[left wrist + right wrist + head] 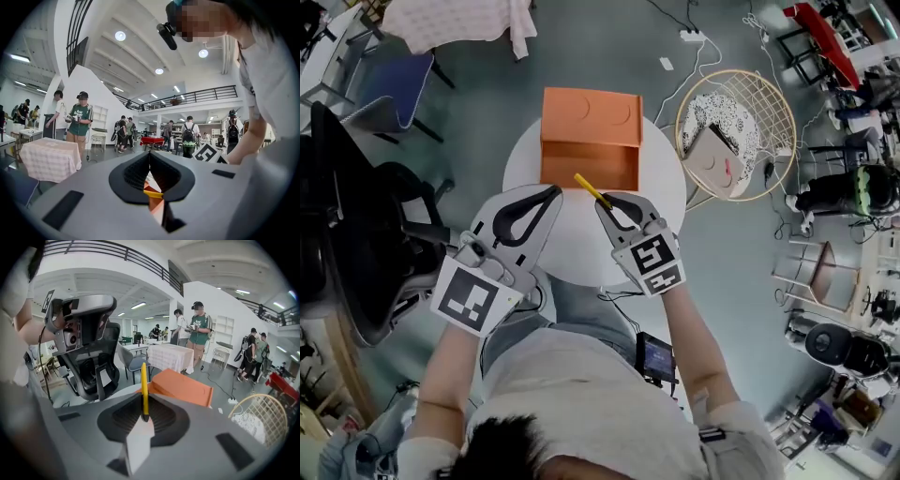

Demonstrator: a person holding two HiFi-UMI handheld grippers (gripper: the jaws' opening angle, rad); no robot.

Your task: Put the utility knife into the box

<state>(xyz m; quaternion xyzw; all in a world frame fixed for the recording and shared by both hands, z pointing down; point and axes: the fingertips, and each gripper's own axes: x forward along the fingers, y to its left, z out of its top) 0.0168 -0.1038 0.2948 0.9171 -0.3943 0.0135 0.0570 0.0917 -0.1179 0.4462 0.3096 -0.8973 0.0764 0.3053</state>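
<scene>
An orange box (591, 117) stands open on the far half of a round white table (661, 192), its lid tipped back. My right gripper (606, 201) is shut on a yellow utility knife (592, 189), whose free end points up-left over the box's front edge. In the right gripper view the knife (144, 378) stands upright out of the shut gripper (144, 399), with the box (183, 387) behind it. My left gripper (555, 191) hovers just left of the knife, shut and holding nothing. Through its jaw gap, the left gripper (150, 153) view shows a strip of the knife (153, 193).
A black office chair (356, 234) stands close on the left and a blue chair (394, 84) farther back. A round wire basket chair (736, 131) sits right of the table, with cables on the floor nearby. Several people stand in the background hall.
</scene>
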